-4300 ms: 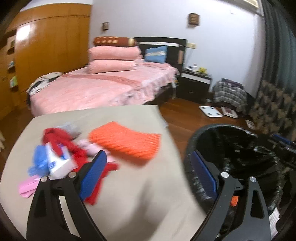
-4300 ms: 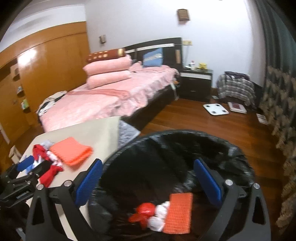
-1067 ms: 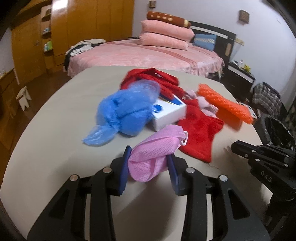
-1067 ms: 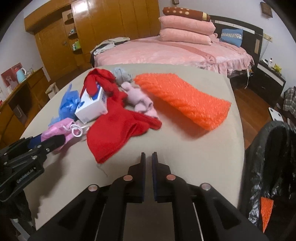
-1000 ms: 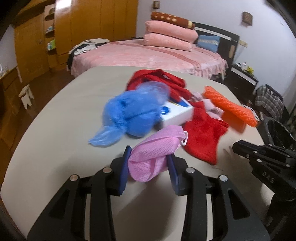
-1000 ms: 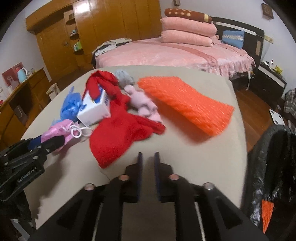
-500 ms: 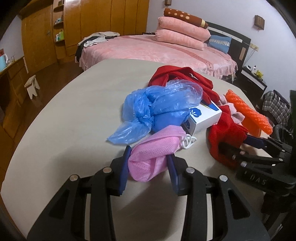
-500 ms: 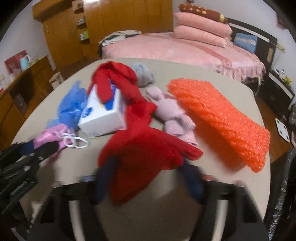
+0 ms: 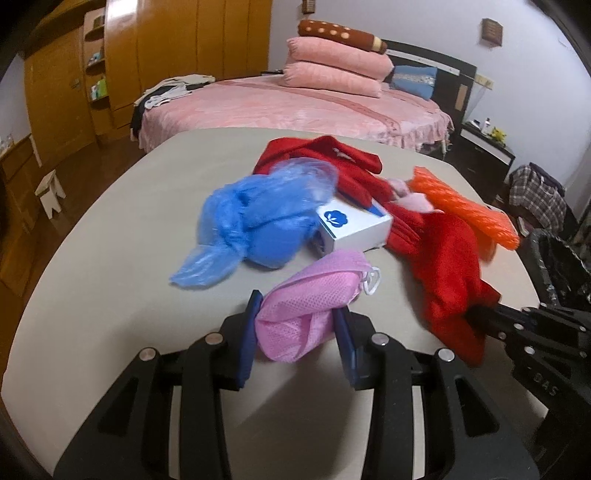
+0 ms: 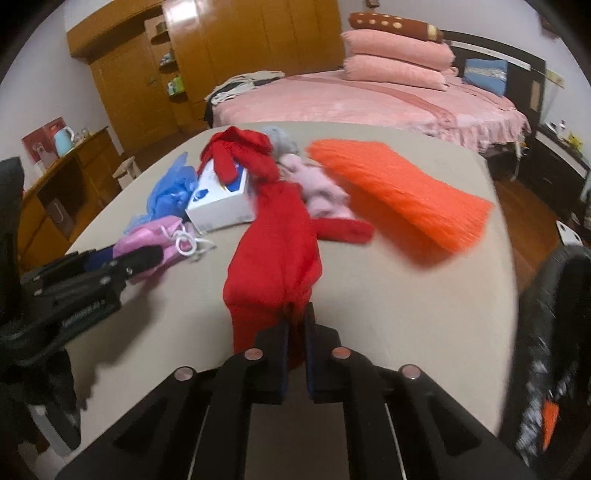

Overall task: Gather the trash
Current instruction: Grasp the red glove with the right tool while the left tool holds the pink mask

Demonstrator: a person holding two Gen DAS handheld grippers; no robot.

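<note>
Left wrist: left gripper (image 9: 295, 332) clamped on pink mesh bag (image 9: 314, 295), right gripper (image 10: 295, 325) pinching red cloth (image 10: 277, 251)

Bedroom with a pink bed, wooden wardrobes and a beige desk

A beige desk (image 9: 122, 206) fills the foreground. Behind it stands a bed (image 9: 295, 107) with a pink cover, stacked pink pillows (image 9: 336, 70), a brown bolster (image 9: 340, 35) on top and a dark headboard (image 9: 443, 70). Tall wooden wardrobes (image 9: 177, 51) line the left wall; a dark nightstand (image 9: 484, 151) sits to the right of the bed. The wall (image 9: 406, 26) is pale, the floor (image 10: 524, 199) brown wood. A small white stool (image 9: 50, 190) stands at left.
</note>
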